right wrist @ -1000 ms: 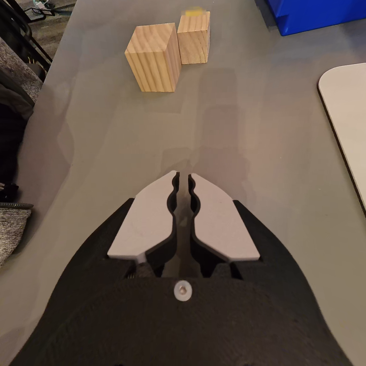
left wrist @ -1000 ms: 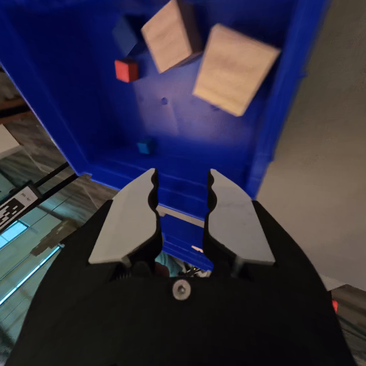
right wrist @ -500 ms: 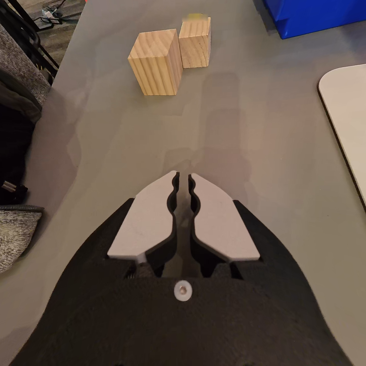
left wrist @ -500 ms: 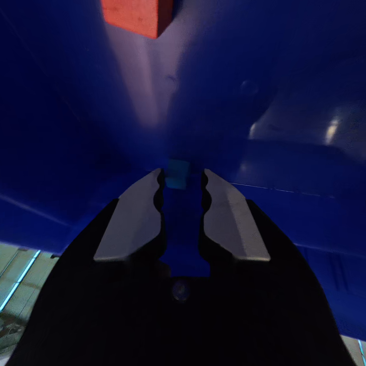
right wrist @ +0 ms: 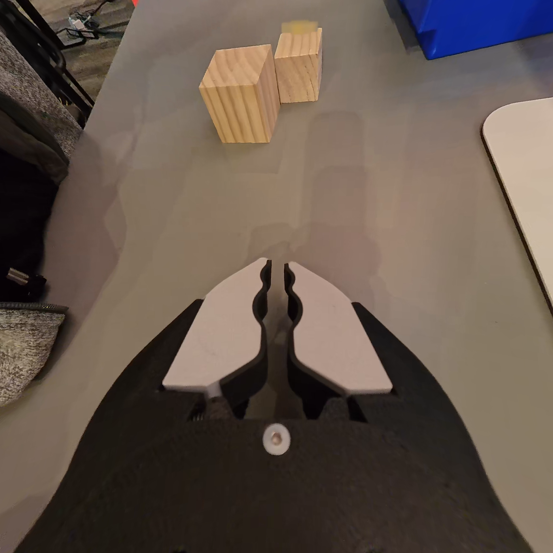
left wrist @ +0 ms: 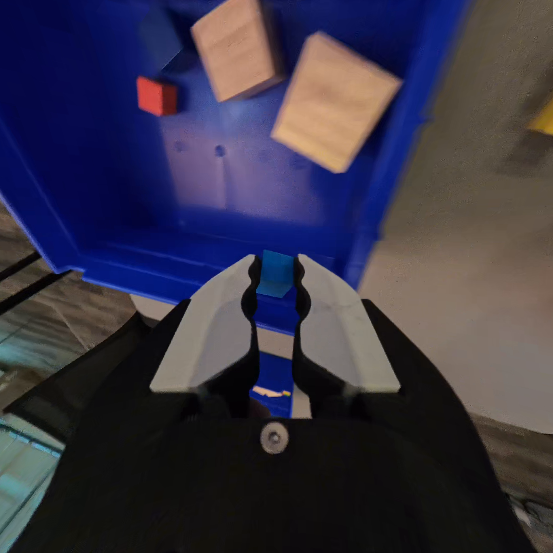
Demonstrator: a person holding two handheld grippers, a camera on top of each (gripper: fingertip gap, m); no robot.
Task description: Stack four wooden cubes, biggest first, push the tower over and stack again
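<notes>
A small light-blue cube (left wrist: pixel 274 274) is pinched between the tips of the left hand-held gripper (left wrist: pixel 275 269), above the near wall of the blue bin (left wrist: pixel 119 269). Two wooden blocks (left wrist: pixel 335 101), tilted, and a red cube (left wrist: pixel 156 95) are seen in the upper part of the bin. The right hand-held gripper (right wrist: pixel 277 264) is nearly pressed together, empty, over open grey surface (right wrist: pixel 389 194). Two upright wooden cubes (right wrist: pixel 241 97) are seen at upper centre, touching; a white board (right wrist: pixel 526 167) bounds the right edge.

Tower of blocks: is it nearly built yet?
Not yet. Nothing is stacked: two wooden cubes just sit side by side on the grey table. The left gripper holds a small blue cube above the blue bin. The right gripper holds nothing. All stacking remains.
</notes>
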